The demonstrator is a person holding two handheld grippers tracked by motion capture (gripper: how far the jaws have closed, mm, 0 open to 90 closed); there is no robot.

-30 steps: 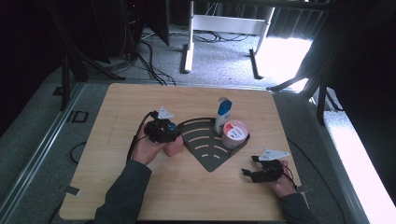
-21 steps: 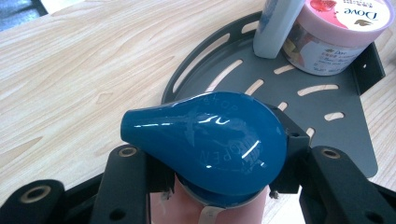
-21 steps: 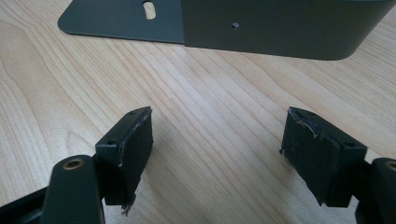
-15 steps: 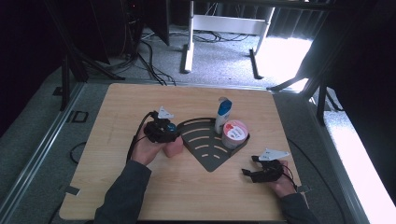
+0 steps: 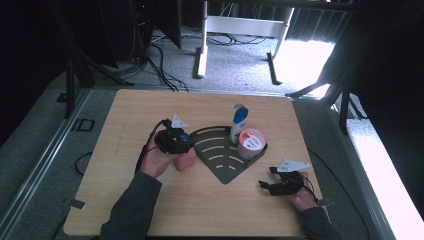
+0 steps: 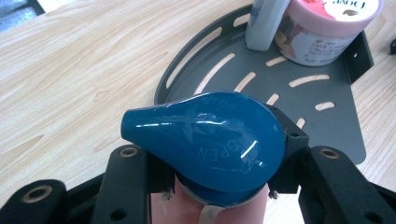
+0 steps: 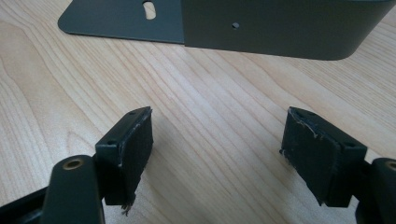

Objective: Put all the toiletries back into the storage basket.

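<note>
- Pink bottle (image 5: 186, 159) with blue cap (image 6: 205, 137): clamped in left gripper (image 5: 172, 140) jaws, upright on worktop (image 5: 125, 120), just left of dark rack (image 5: 220, 167).
- Position unchanged from a second ago; placement pending.
- Right gripper (image 7: 217, 154): jaws apart, idle.

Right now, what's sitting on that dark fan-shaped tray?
On the tray stand a white-and-blue bottle and a pink tub, both at its far corner. The slotted floor beneath them is covered; whether they touch is unclear.

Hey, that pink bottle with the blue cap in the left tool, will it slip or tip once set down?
The blue cap looks glossy, so probably slippery. The pink bottle seems top-heavy under that wide cap, so it may tip.
</note>
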